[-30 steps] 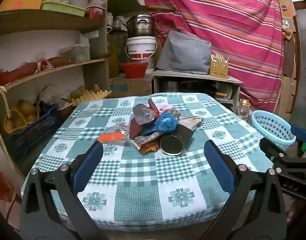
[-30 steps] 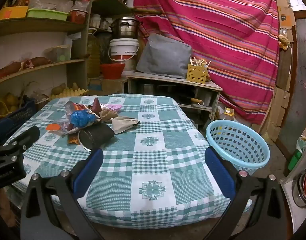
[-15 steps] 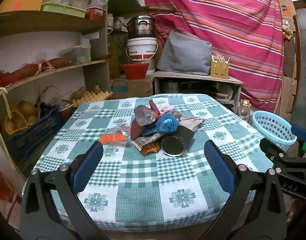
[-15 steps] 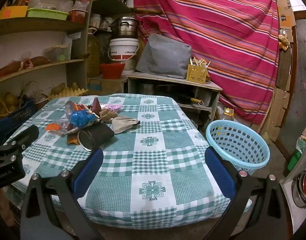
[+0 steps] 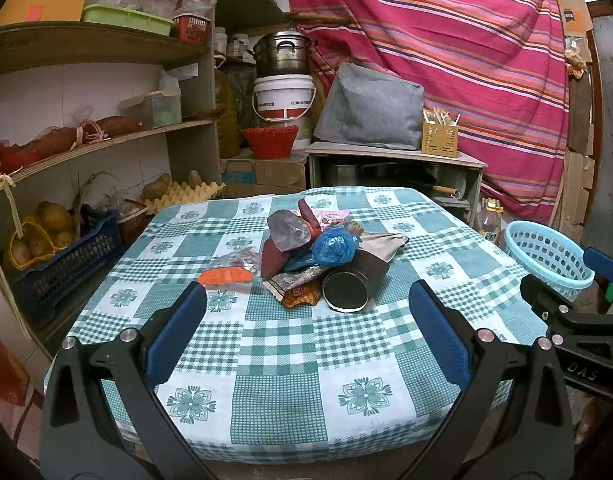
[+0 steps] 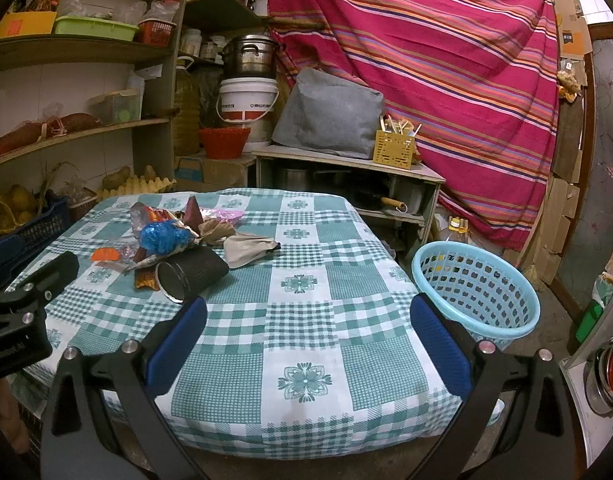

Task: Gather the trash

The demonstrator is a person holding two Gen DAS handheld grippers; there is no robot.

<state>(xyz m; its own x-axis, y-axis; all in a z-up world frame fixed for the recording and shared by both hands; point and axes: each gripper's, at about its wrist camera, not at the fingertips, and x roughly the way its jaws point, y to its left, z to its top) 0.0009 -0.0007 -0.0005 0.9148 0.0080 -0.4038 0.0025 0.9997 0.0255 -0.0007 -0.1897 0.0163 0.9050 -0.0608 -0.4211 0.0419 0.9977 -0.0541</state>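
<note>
On the desk (image 5: 290, 360), trash pile (image 5: 314, 256) sits mid-cloth; basket (image 6: 476, 286) on the floor beside it. Left hand-held gripper (image 5: 306, 320) and right hand-held gripper (image 6: 308, 324) both spread, empty. Risk: black can (image 5: 352, 282) (lying sideways) rolls when wrappers are pulled.

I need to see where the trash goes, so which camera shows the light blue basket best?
The right wrist view: the light blue basket appears whole beside the table, open mouth visible. The left wrist view catches it only at the edge, partly behind the right gripper.
</note>
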